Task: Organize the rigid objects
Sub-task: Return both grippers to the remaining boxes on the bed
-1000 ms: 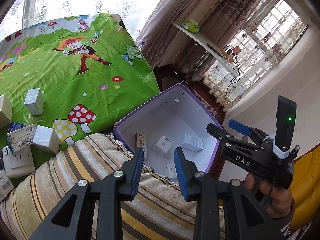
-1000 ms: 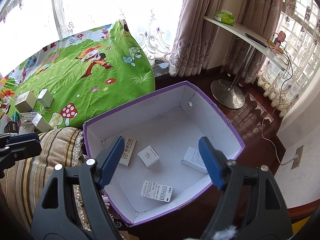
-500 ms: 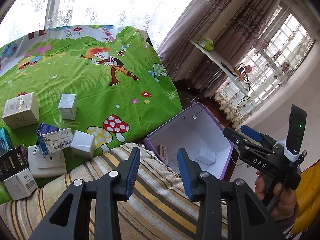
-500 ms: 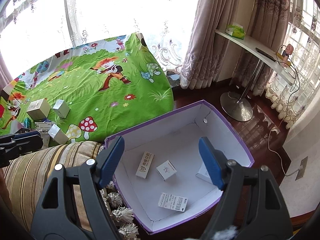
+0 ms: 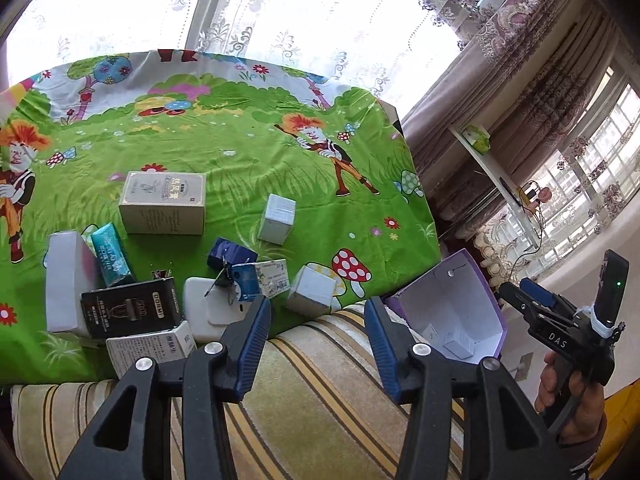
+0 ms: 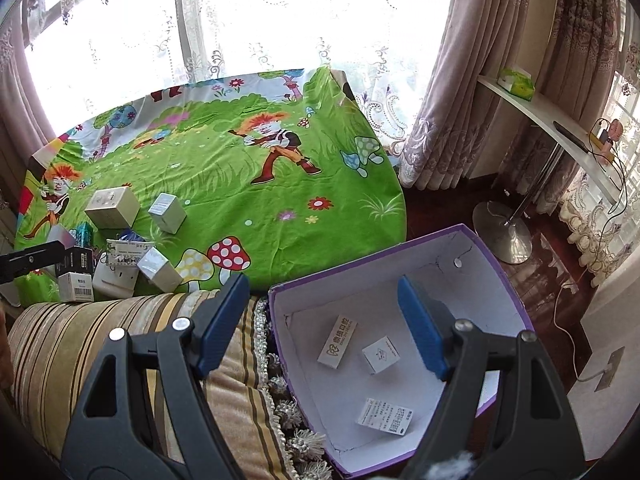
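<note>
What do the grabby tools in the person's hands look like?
Each tool is black plastic with two long fingers, silver rivets and ribbed blue pads: the left tool and the right tool. The left camera shows the right tool's side with white "DAS" lettering, a small green light, white tape, and the person's bare hand.

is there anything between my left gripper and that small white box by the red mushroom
Nothing visible. The open left gripper points at the small white box across the striped cushion; only the cushion's edge lies between them, below the gripper's line.
</note>
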Motion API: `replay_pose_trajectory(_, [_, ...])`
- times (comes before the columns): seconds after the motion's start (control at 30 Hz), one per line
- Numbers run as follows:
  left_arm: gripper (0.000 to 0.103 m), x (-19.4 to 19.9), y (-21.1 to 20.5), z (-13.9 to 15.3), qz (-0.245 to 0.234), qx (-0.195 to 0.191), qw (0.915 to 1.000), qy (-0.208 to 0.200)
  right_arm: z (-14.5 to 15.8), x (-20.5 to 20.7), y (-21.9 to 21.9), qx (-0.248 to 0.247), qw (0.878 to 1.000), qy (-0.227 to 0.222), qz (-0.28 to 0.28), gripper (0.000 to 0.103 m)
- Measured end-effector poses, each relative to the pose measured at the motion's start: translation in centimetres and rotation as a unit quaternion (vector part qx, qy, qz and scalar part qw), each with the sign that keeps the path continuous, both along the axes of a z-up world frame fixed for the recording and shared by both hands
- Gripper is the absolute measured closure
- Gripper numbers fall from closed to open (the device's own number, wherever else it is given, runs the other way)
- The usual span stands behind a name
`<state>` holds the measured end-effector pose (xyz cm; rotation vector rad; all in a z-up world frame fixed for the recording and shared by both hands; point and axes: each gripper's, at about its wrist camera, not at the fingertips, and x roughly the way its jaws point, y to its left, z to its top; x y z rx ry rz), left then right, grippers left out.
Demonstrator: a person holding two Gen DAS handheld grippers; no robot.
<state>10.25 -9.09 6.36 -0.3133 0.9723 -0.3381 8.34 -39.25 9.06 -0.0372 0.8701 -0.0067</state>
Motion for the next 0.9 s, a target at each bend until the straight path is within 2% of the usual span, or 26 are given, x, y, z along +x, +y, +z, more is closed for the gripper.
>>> replay_pose_trajectory(0.4, [0.048, -1.1, 5.9, -2.0, 0.054, 0.005, 0.998, 0.032, -0.3, 1.3, 4.7, -0.003, 0.998, 0.008, 0.056, 0.024])
replay_pose_trajectory(0.6, [0.042, -1.7, 7.1, -3.0, 0.065, 0.005, 0.9968, 0.047, -0.8, 1.9, 7.1, -0.005, 0.996, 0.017, 0.087, 0.024])
replay_pose_trajectory(0.9, [0.026, -2.0, 8.4, -4.8, 0.082, 0.009, 0.9939, 0.073, -2.2, 3.2, 10.7, -0.01, 0.99, 0.041, 0.134, 0.023])
